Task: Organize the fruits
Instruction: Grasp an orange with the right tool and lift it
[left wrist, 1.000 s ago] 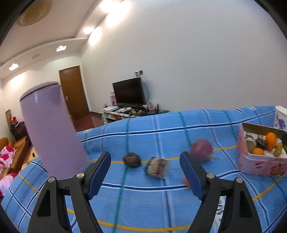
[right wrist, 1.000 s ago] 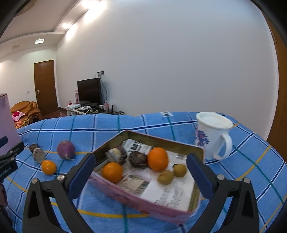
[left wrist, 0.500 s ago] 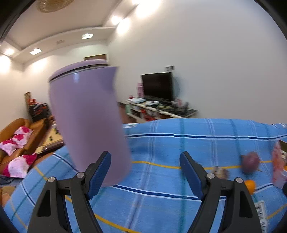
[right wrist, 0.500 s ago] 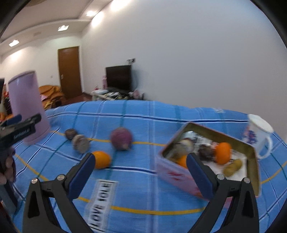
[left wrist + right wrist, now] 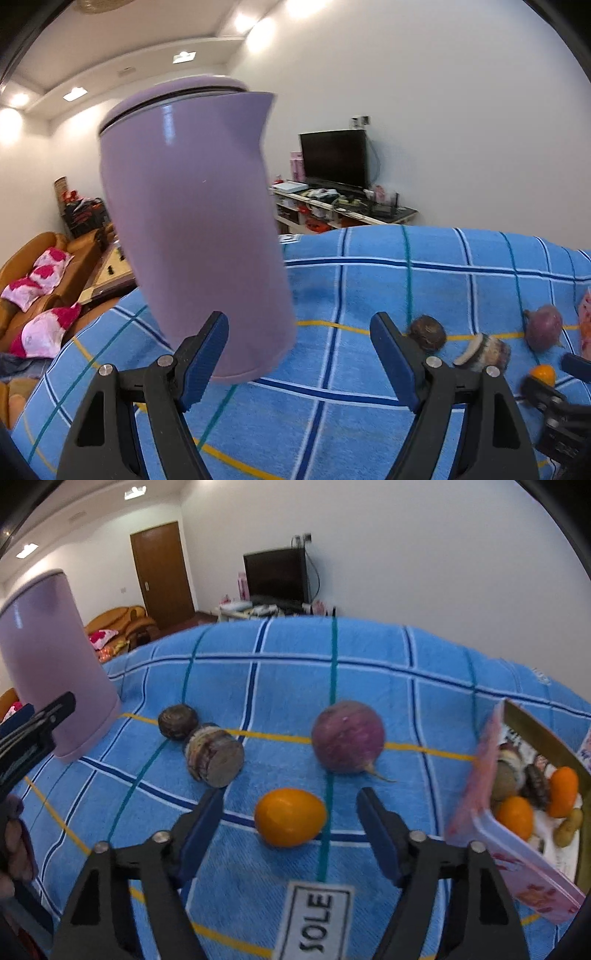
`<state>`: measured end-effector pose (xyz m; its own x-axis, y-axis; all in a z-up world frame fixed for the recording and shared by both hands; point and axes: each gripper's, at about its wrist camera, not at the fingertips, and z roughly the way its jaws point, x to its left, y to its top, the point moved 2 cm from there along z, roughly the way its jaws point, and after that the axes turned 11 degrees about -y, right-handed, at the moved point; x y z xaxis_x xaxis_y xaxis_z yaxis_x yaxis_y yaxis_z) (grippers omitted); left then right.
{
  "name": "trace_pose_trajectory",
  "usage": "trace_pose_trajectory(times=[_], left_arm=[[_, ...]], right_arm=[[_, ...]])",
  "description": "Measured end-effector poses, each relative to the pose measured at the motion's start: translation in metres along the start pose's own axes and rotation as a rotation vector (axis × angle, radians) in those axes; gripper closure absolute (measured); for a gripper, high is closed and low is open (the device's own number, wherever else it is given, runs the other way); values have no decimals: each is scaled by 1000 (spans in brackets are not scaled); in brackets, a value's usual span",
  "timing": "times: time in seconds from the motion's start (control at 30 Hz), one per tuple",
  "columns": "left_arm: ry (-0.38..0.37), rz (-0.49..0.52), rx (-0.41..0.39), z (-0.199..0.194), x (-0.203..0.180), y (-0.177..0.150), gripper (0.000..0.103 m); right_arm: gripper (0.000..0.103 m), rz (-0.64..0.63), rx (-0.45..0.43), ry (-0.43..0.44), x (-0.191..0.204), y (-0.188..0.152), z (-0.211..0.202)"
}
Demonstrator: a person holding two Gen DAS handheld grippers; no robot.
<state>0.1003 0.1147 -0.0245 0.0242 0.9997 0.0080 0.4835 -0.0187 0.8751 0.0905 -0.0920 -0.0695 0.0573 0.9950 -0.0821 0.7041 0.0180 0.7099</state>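
Jaws just narrowing, untouching, around a smooth oval orange fruit [image 5: 290,816].

Hidden and cut off, both wrist views

We see the pink tin [image 5: 495,834] clipped by the right edge, its far contents too small to name; the purple jug's [image 5: 199,236] base sits partly behind the left tool [image 5: 299,354]; the label [image 5: 314,919] reads only "SOLE", rest cut off.
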Motion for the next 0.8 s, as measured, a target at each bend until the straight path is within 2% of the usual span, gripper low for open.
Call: trace_pose_trajectory(times=[0.07, 0.17, 0.23, 0.27, 0.3, 0.5, 0.57, 0.67, 0.8], left_arm=[[-20, 12, 0, 0, -4, 0, 23], [-42, 32, 8, 0, -11, -2, 23], [-47, 49, 14, 0, -16, -4, 23], [-50, 59, 16, 1, -18, -5, 23], [-53, 66, 17, 1, -20, -5, 23], [-113, 87, 4, -4, -29, -7, 23], [-146, 103, -5, -8, -34, -7, 23], [-228, 123, -14, -14, -45, -8, 23], [-314, 169, -13, -19, -60, -13, 23]], right_arm=[[38, -11, 35, 1, 4, 1, 8], [41, -26, 87, 3, 10, 1, 20], [44, -32, 85, -4, 10, 1, 20], [53, -43, 85, -15, 11, 0, 19], [56, -49, 84, -25, 11, 1, 19], [57, -10, 74, 43, 1, -6, 9], [57, 26, 31, 65, -8, -11, -4], [57, 60, -52, 38, -24, -19, -27], [57, 111, -78, 30, -37, -25, -37]])
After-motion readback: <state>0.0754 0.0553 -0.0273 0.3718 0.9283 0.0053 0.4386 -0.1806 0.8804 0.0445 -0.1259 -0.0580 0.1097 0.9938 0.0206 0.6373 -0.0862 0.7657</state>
